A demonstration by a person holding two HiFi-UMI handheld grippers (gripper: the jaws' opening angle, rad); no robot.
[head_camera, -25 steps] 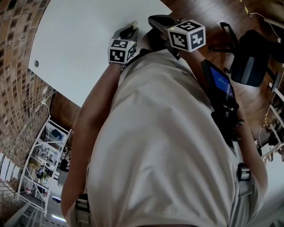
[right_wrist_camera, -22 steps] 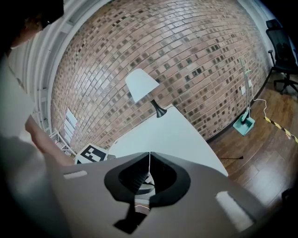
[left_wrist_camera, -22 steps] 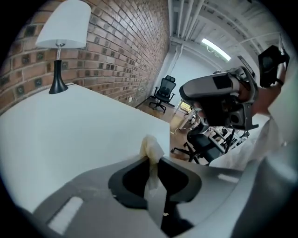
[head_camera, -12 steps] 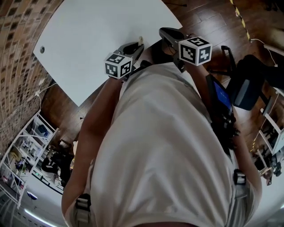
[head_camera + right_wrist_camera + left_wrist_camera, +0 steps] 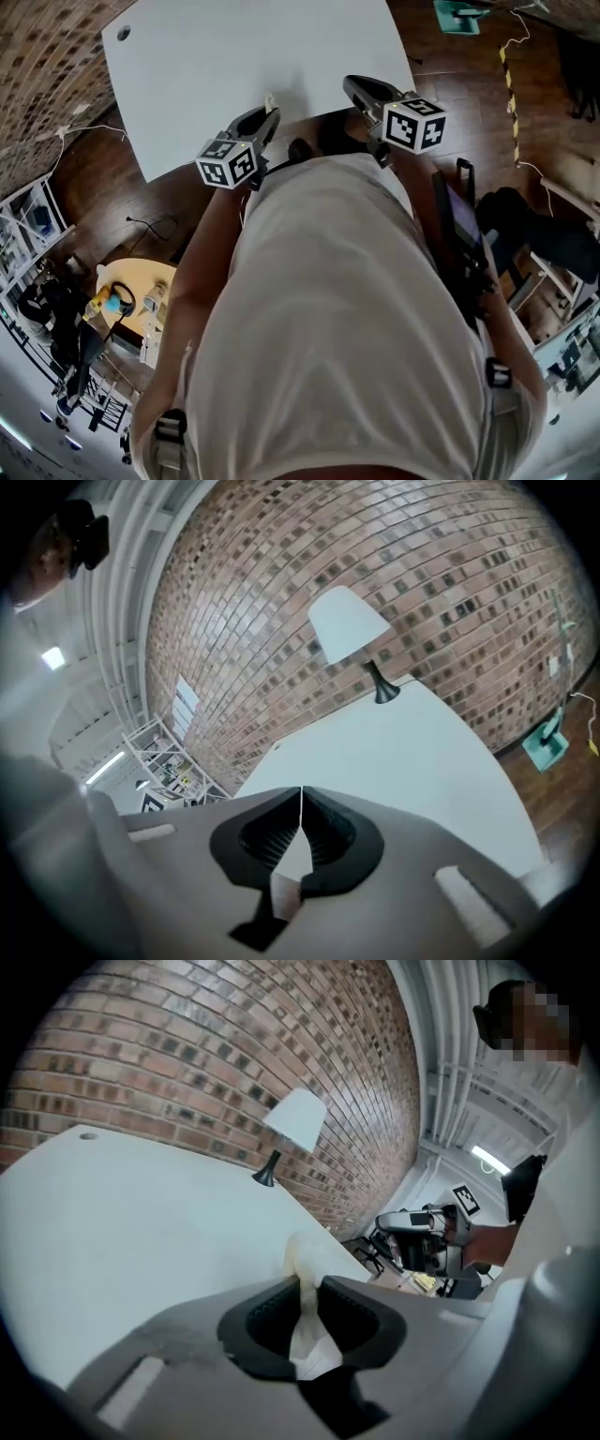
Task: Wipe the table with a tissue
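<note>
1. The left tool (image 5: 266, 113) is clenched on a white tissue (image 5: 304, 1333). The crumpled sheet is pinched between the two dark pads, and one end sticks out past the tips.
2. From the head view, that tool's tip lies over the near edge of the white worktop (image 5: 253, 56), with the tissue showing as a small pale scrap at the tip. No view shows whether the tissue touches the surface.
3. The right tool (image 5: 351, 84) is clenched on nothing. In the right gripper view its pads meet tip to tip, with only a thin line between them.
4. The right tool lies beside the left one, a little apart, and it also points across the worktop's near edge. Each tool has a marker cube at its rear.
5. The worktop has a small round hole (image 5: 123, 33) near its far left corner.
6. A lamp (image 5: 347, 621) with a white shade and a dark stem stands at the worktop's far edge, in front of a brick wall (image 5: 422, 564).
7. The worktop stands on a dark wooden floor (image 5: 450, 84), and a teal object (image 5: 457, 14) lies on the floor off to the right.
8. The person's pale shirt (image 5: 337, 328) fills the lower part of the head view.
</note>
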